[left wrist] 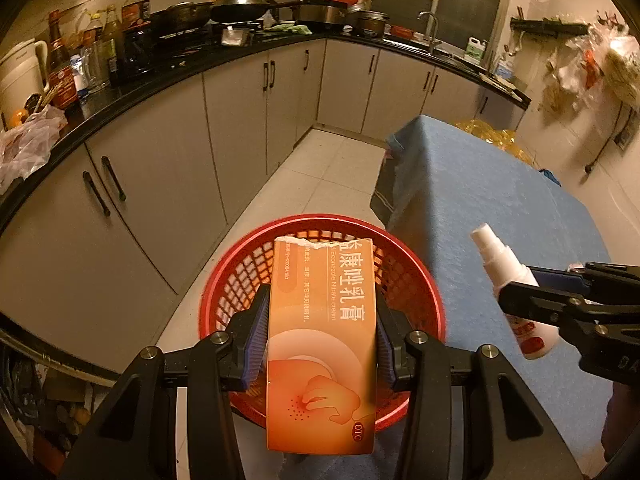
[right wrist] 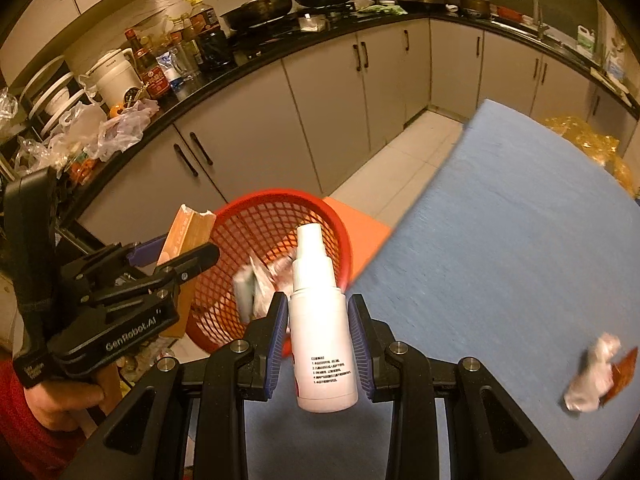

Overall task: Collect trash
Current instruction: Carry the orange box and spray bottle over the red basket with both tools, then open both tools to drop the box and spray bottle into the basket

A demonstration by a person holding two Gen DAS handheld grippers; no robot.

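left gripper (left wrist: 322,344): clamped on the orange box (left wrist: 322,344), pads pressing its two long sides
box axis: long axis runs straight out along the fingers, torn end forward, past the fingertips
box vs basket: in the left wrist view the red basket (left wrist: 224,280) lies directly beyond and below the fingertips; torn end looks to hang over the opening, not inside yet
right gripper (right wrist: 318,344): clamped on the white spray bottle (right wrist: 320,320), pads on both sides of the body
bottle axis: along the fingers, nozzle forward and out past the tips, base back between the fingers
bottle vs basket: basket ahead of the fingertips and a bit to their left; nozzle lines up with the near rim, body looks to be above the blue cloth (right wrist: 500,260) edge, can't be sure
nearer hand: left, judging by the basket filling the space right under its fingers
basket contents: crumpled wrappers (right wrist: 260,276) already inside
left over: crumpled paper (right wrist: 592,376) with an orange scrap on the cloth, well off to the right of the right fingers
likely next: let the box go first, bottle needs a little more travel forward-left
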